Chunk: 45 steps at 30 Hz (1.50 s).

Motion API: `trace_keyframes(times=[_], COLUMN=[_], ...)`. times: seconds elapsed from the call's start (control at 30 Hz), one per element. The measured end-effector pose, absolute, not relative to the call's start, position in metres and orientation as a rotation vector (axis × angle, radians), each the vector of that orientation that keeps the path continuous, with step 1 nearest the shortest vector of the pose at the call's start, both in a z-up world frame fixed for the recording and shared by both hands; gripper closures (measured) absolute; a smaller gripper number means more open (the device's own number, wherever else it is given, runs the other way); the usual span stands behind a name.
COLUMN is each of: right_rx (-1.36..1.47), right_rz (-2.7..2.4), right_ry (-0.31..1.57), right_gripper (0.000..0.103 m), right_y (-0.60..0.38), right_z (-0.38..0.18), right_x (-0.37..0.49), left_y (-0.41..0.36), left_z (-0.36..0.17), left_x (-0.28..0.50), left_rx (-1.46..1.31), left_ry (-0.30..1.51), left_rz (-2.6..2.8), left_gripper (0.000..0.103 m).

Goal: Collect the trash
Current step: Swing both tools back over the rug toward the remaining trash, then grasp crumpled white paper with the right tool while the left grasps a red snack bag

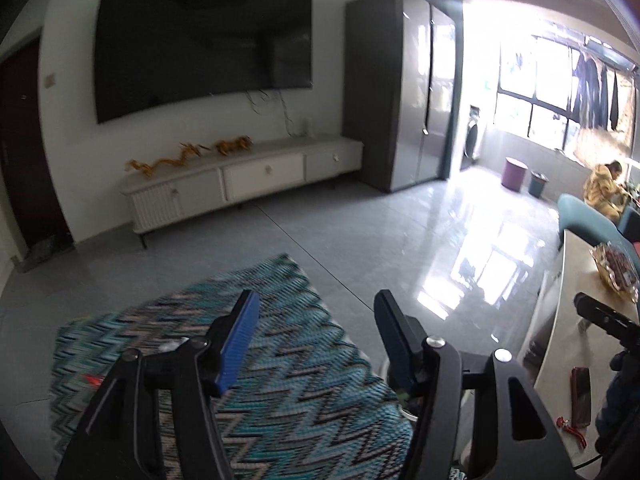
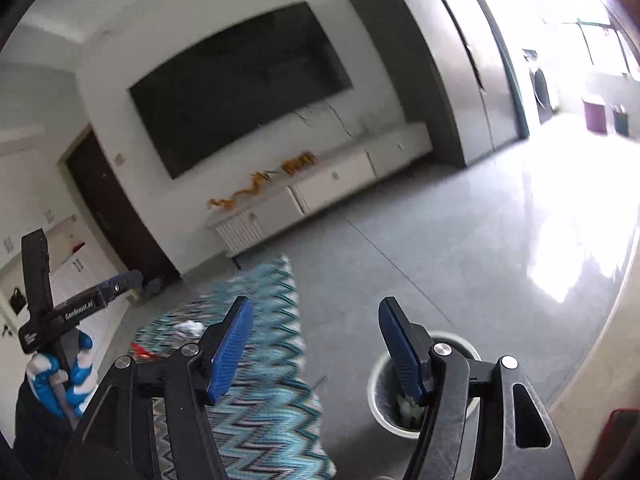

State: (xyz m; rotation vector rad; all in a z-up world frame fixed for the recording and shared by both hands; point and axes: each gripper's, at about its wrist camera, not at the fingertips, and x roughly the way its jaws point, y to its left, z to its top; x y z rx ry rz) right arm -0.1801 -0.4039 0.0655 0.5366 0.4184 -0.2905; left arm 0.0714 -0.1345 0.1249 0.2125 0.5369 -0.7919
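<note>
A white trash bin [image 2: 378, 390] stands on the grey floor beside a teal zigzag rug [image 2: 260, 392]. Pale trash [image 2: 407, 407] lies inside the bin. My right gripper [image 2: 315, 304] hovers above the bin's left side, open and empty. A crumpled white scrap [image 2: 191, 327] and a red wrapper [image 2: 140, 350] lie on the rug. My left gripper [image 1: 316, 300] is open with nothing between its blue pads, high over the rug [image 1: 280, 380]. The red wrapper [image 1: 91, 380] shows by its left finger. A blue-gloved hand [image 2: 76, 372] holds the left gripper [image 2: 120, 282].
A wall TV [image 1: 200, 48] hangs above a low white cabinet [image 1: 240, 180]. A tall grey cabinet [image 1: 400, 88] stands to its right. A pale table [image 1: 576, 300] at right carries a snack bag [image 1: 616, 272] and a red case [image 1: 581, 396]. A person [image 1: 604, 188] sits far right.
</note>
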Motion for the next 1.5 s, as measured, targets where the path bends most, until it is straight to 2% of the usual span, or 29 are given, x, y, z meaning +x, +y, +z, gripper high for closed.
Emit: trace_keyframes(times=[0.37, 0.5, 0.63, 0.7, 0.93, 1.03, 1.17, 1.3, 1.4, 1.5], right_rx=[0.371, 0.335, 0.313, 0.309, 0.303, 0.305, 0.313, 0.309, 0.3, 0.295], right_rz=[-0.206, -0.16, -0.108, -0.071, 0.031, 0.062, 0.086, 0.105, 0.125, 0.151], right_ry=[0.349, 0.328, 0.341, 0.362, 0.457, 0.527, 0.624, 0.701, 0.746, 0.765], right_gripper=[0.038, 0.034, 0.034, 0.034, 0.029, 0.028, 0.026, 0.019, 0.017, 0.009], right_y=[-0.323, -0.304, -0.284, -0.275, -0.248, -0.239, -0.228, -0.216, -0.202, -0.189], right_z=[0.168, 0.19, 0.195, 0.191, 0.151, 0.117, 0.065, 0.013, -0.019, -0.045], right_x=[-0.163, -0.153, -0.129, -0.11, -0.035, 0.01, 0.065, 0.113, 0.147, 0.175], left_y=[-0.014, 0.012, 0.031, 0.039, 0.055, 0.059, 0.059, 0.059, 0.056, 0.058], left_z=[0.26, 0.282, 0.276, 0.26, 0.168, 0.115, 0.04, -0.018, -0.05, -0.07], left_x=[0.048, 0.04, 0.05, 0.065, 0.139, 0.17, 0.208, 0.24, 0.26, 0.271], left_rx=[0.25, 0.25, 0.238, 0.229, 0.215, 0.188, 0.176, 0.148, 0.11, 0.085], left_ry=[0.304, 0.269, 0.283, 0.308, 0.448, 0.522, 0.631, 0.704, 0.755, 0.762], left_rz=[-0.635, -0.616, -0.587, -0.576, -0.528, -0.52, -0.486, -0.437, -0.408, -0.388], left_gripper=[0.044, 0.044, 0.041, 0.035, 0.034, 0.026, 0.026, 0.026, 0.026, 0.026])
